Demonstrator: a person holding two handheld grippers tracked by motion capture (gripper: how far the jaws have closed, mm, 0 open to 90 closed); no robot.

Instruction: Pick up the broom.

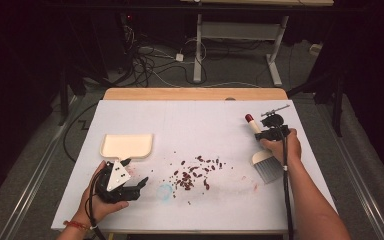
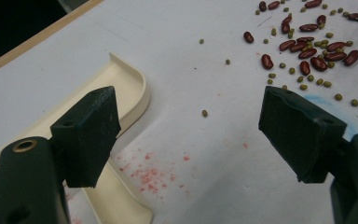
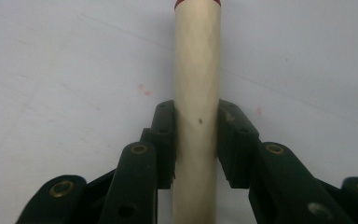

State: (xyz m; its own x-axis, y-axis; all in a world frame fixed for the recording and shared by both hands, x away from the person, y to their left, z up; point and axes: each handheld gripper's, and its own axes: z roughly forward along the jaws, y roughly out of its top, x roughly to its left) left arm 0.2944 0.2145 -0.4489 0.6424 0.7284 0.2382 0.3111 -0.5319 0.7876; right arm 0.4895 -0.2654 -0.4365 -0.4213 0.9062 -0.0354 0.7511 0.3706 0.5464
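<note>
With the right gripper [image 1: 271, 131] clamped on the brush [image 1: 261, 152] handle and the left gripper [image 1: 132, 189] open beside the dustpan [image 1: 126, 146], a hard sweep could scatter the beans [image 1: 195, 174] leftward past the unheld pan.

- Left gripper [image 1: 141, 186]: black, grey three-cornered plate [image 1: 117, 174] with dark dots on top.
- Right gripper [image 3: 196, 140]: black jaws, brass-ringed screw holes; black cable [image 1: 286, 190] trails.
- Left wrist: red band [image 1: 75, 225].

No legible text, label, brand, number or sign is being displayed on any surface in these views.
</note>
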